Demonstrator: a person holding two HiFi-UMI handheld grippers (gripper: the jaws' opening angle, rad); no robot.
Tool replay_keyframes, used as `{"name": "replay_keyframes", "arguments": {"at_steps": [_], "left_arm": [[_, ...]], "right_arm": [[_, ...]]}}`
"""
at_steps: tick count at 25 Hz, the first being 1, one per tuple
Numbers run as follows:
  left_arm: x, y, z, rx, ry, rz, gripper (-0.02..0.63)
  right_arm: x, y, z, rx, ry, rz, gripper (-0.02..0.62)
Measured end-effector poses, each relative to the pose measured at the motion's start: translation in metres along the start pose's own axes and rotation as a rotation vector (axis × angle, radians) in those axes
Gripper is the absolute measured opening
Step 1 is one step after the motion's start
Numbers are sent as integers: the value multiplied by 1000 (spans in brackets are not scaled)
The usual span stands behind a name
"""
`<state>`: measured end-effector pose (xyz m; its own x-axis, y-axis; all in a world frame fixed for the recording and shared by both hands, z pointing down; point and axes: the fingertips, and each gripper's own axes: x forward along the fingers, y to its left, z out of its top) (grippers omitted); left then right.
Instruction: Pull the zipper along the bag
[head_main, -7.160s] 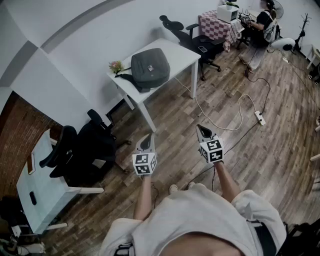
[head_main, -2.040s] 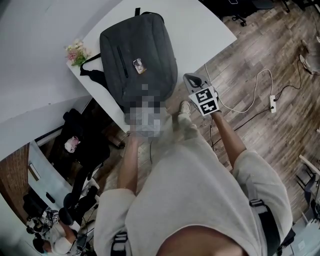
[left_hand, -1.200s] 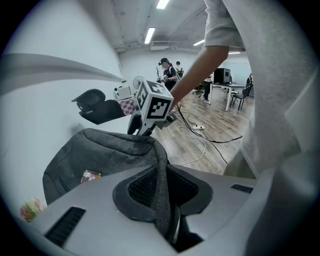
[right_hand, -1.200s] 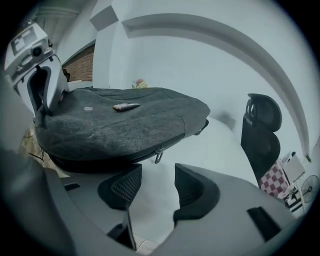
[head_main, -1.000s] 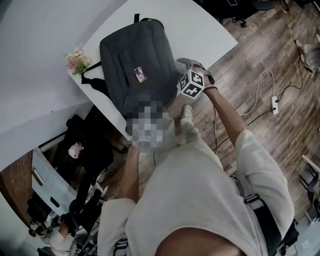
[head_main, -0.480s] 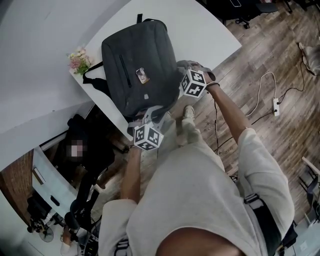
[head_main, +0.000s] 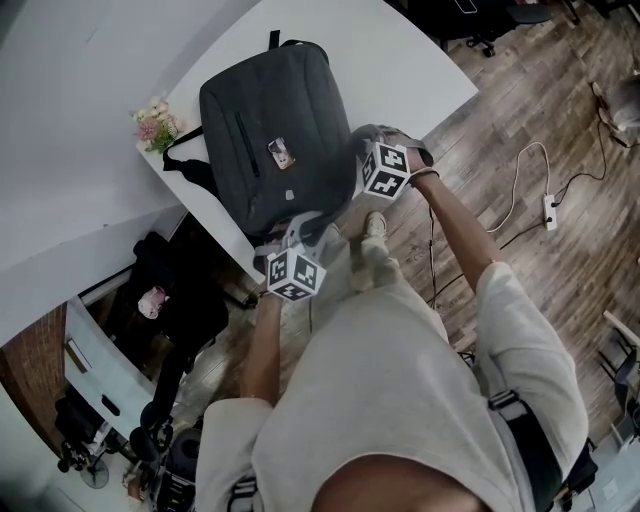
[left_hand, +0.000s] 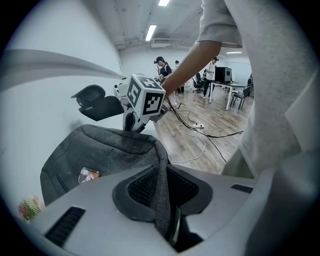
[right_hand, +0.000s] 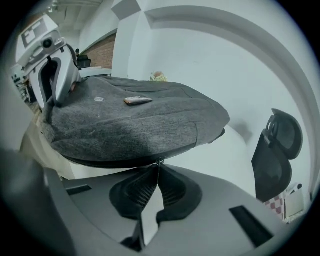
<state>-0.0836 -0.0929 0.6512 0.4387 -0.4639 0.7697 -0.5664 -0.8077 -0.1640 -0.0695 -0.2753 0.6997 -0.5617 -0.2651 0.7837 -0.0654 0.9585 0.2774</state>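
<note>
A dark grey backpack (head_main: 270, 140) lies flat on the white table (head_main: 400, 60), front panel up. Its long axis runs from the carry handle at the far end to the bottom end at the table edge nearest the person. The shoulder straps spill out on its left side, toward a small bunch of flowers (head_main: 155, 122). A small tag (head_main: 278, 152) sits on the front panel.

The left gripper (head_main: 300, 232) is at the backpack's near end. Its own view shows its jaws pressed together on a fold of the grey fabric (left_hand: 161, 190), pinching the corner.

The right gripper (head_main: 355, 148) is on the backpack's right side edge, roughly midway along its length. Its jaws are nearly closed, with the tips nipping the small zipper pull (right_hand: 159, 161), which hangs from the dark seam under the backpack's edge.

A power strip (head_main: 549, 208) and its cable lie on the wooden floor to the right, well apart from the table
</note>
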Motion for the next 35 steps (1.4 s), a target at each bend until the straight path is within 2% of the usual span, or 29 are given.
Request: {"name": "replay_keyframes", "arguments": {"at_steps": [5,13,28,35], "left_arm": [[2,3,3,-22,-7,13,81],[8,4,8,-44,-23,25,81],[29,0,29,-92,-58,25,81],[43,-5,39,-100,-48,10,81]], "right_arm": [[-3,2,-6,18,43,-36,20],[-17,28,-16,49,93,-46,20],[-50,107,-41,215,193,-29,20],[-61,136,-37,333,227,-47,21]]}}
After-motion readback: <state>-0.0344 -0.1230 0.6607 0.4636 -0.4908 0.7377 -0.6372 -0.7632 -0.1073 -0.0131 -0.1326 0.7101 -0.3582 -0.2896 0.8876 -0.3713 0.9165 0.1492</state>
